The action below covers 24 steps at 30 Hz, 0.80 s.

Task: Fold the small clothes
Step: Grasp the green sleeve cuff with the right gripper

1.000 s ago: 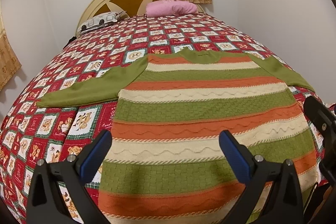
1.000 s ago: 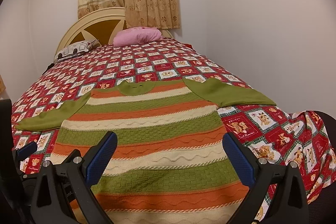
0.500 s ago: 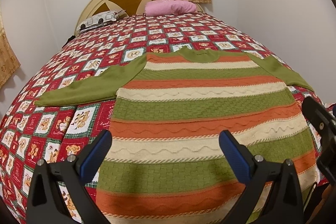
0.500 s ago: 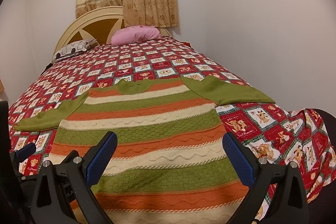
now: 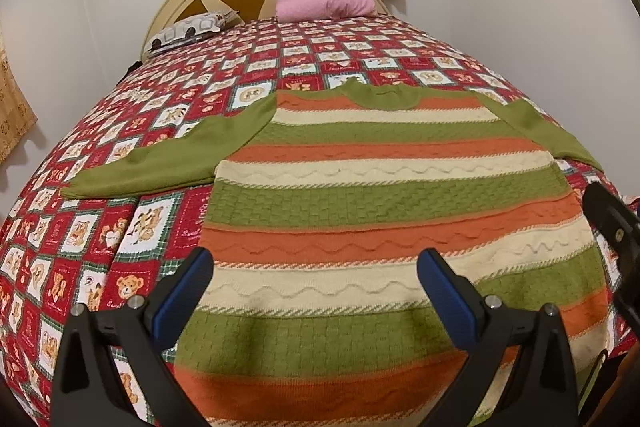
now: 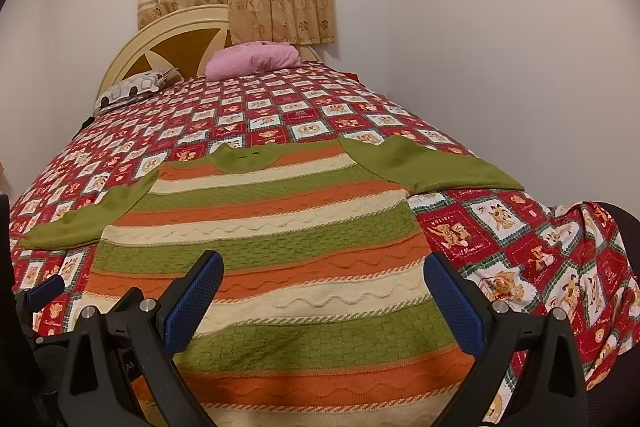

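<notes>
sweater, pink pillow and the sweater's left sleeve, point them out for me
sweater (image 5: 380,211), left wrist view, on a green stripe in the middle of its body
pink pillow (image 6: 256,61), right wrist view, on the middle of its top
left sleeve (image 5: 172,161), left wrist view, on the middle of the plain green arm

The left gripper (image 5: 316,287) hangs level with its jaws spread wide, nothing between the blue pads. The right gripper (image 6: 324,291) matches it, jaws gaping and empty, its neighbour showing at nine o'clock.
</notes>
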{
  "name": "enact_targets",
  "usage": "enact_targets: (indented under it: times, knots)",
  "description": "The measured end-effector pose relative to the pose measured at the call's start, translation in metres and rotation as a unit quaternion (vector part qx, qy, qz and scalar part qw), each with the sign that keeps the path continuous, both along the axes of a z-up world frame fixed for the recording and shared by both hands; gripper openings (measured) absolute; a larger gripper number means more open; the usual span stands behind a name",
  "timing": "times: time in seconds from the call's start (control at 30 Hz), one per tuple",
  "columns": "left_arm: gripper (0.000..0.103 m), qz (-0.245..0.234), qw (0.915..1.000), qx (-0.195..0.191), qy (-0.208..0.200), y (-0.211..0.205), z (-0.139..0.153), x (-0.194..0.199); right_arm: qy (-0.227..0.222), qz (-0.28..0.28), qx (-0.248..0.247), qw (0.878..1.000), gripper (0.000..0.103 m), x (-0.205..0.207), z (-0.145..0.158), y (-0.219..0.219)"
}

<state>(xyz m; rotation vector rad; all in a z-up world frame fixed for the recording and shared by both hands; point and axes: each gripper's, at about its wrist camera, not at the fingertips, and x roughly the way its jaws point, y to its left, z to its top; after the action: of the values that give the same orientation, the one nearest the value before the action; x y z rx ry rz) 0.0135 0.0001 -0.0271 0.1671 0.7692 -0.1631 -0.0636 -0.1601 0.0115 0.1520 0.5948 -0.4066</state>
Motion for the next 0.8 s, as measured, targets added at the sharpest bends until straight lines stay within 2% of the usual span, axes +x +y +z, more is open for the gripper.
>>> enact_targets:
  times: [0.17, 0.27, 0.37, 0.4, 0.5, 0.57, 0.67, 0.73, 0.8]
  knots:
    - [0.103, -0.003, 1.0000, 0.004, -0.008, 0.002, -0.002, 0.011, -0.001, 0.004, 0.005, 1.000, 0.101, 0.003, -0.002, -0.011]
    - [0.103, -0.008, 0.9999, -0.010, -0.011, 0.008, -0.002, 0.027, -0.003, -0.016, 0.007, 1.000, 0.100, 0.005, -0.004, -0.033]
    - [0.103, 0.010, 0.9996, -0.014, -0.024, 0.015, -0.006, 0.048, 0.003, -0.037, 0.017, 0.999, 0.100, 0.011, -0.006, -0.067]
    - [0.103, 0.016, 0.9994, -0.012, -0.027, 0.017, -0.008, 0.053, 0.005, -0.049, 0.018, 0.999, 0.099, 0.012, -0.007, -0.081]
    - [0.103, 0.039, 0.9988, -0.006, -0.030, 0.023, -0.018, 0.072, 0.017, -0.075, 0.021, 0.997, 0.084, 0.019, -0.012, -0.126]
    - [0.103, 0.046, 0.9987, -0.008, -0.020, 0.027, -0.027, 0.081, 0.029, -0.091, 0.042, 0.995, 0.078, 0.025, -0.017, -0.165]
    - [0.103, 0.063, 0.9975, -0.030, 0.010, 0.036, -0.043, 0.091, 0.038, -0.130, 0.115, 0.984, 0.065, 0.028, -0.029, -0.239]
    - [0.103, 0.075, 0.9952, -0.045, 0.045, 0.041, -0.054, 0.096, 0.035, -0.180, 0.183, 0.966, 0.050, 0.024, -0.041, -0.302]
    - [0.103, 0.085, 0.9934, -0.050, 0.059, 0.044, -0.060, 0.098, 0.027, -0.225, 0.231, 0.946, 0.047, 0.018, -0.052, -0.351]
